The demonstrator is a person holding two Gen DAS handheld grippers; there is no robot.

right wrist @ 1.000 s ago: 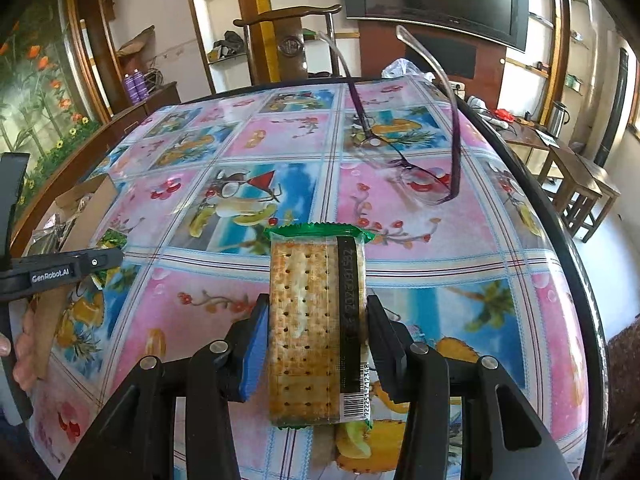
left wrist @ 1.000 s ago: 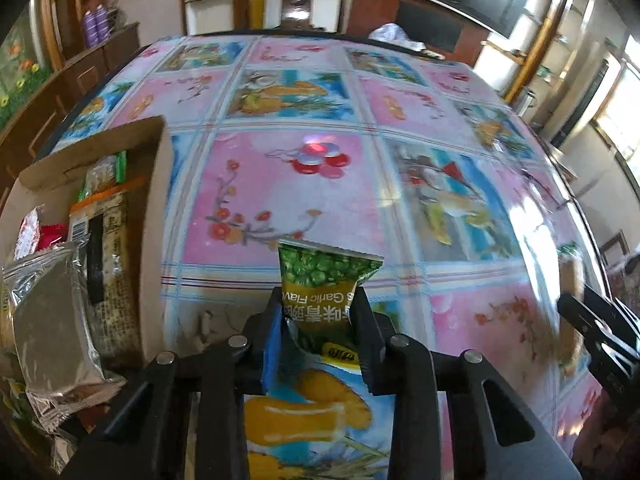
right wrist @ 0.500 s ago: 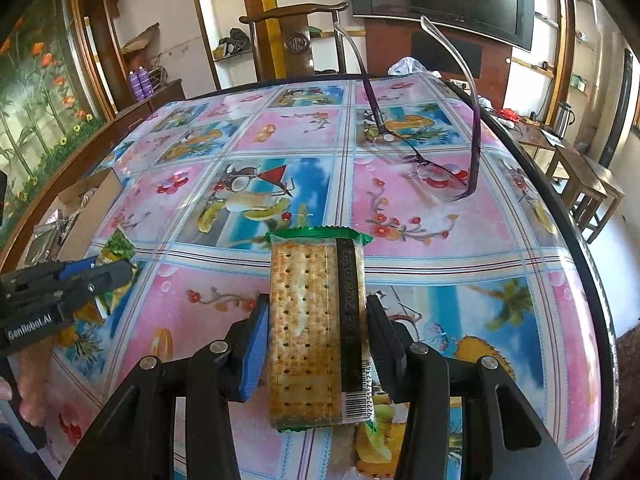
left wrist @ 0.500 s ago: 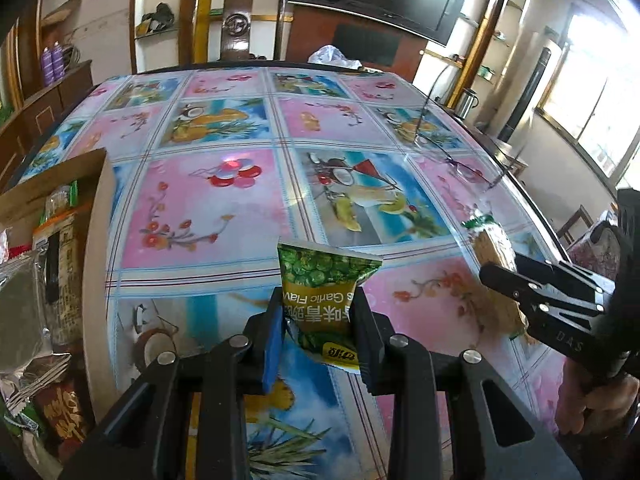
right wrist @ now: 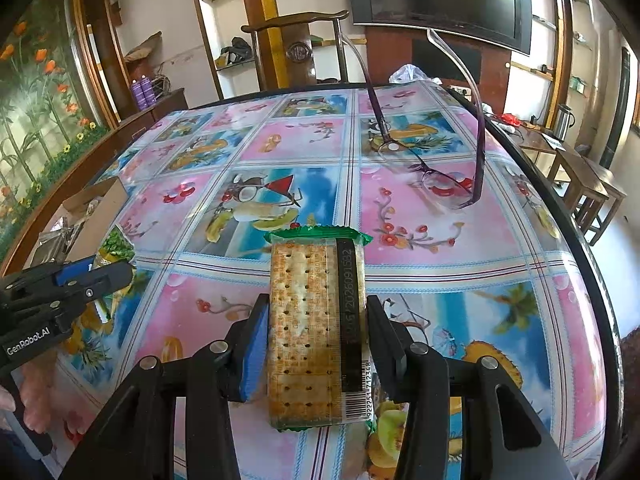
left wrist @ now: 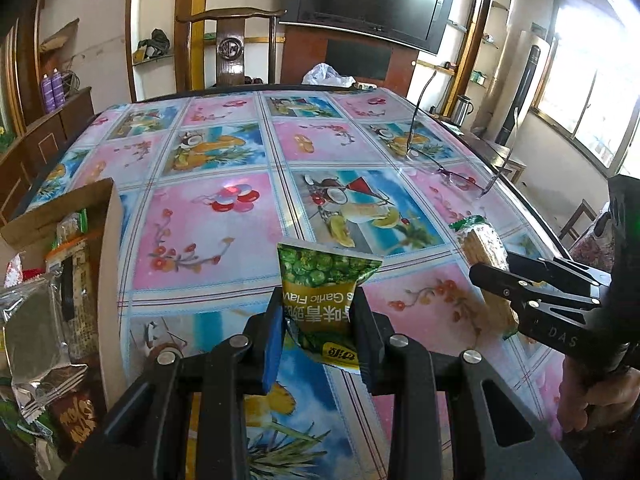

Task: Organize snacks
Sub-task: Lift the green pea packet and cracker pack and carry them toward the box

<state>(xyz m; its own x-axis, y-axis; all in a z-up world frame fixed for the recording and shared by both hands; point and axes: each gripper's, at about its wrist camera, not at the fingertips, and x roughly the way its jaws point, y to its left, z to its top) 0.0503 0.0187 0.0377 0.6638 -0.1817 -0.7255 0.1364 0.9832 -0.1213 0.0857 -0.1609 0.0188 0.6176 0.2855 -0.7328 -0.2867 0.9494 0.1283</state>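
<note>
Since a second ago the left tongs (left wrist: 318, 320) have swung away from the cardboard box (left wrist: 106, 264) toward open worktop (left wrist: 208, 232) — the box, which filled much of that camera's left side, now sits at its left edge, and the right tongs (left wrist: 496, 280) have come into sight well to the box's right. The right tongs themselves have not shifted; their cracker pack (right wrist: 316, 328) is framed just as before.

The box is cut off by the picture edge, and the wrappers inside it — a silver packet (left wrist: 32, 332), a dark brown one below — are too crowded to read. In the right camera the left tongs (right wrist: 108, 276) show only side-on, with a hand (right wrist: 36, 408) partly out of frame beneath.

To the box's right, the left tongs pinch a green pea snack bag (left wrist: 324, 292) upright above the worktop, its lettering upside down, its lower half crumpled between the pads. Further right of the box, the right tongs pinch the clear-wrapped cracker pack by its long sides, green seals at both ends, a dark printed strip along one edge. Furthest from the box, a pair of purple glasses (right wrist: 436, 176) rests lenses-down on the worktop.
</note>
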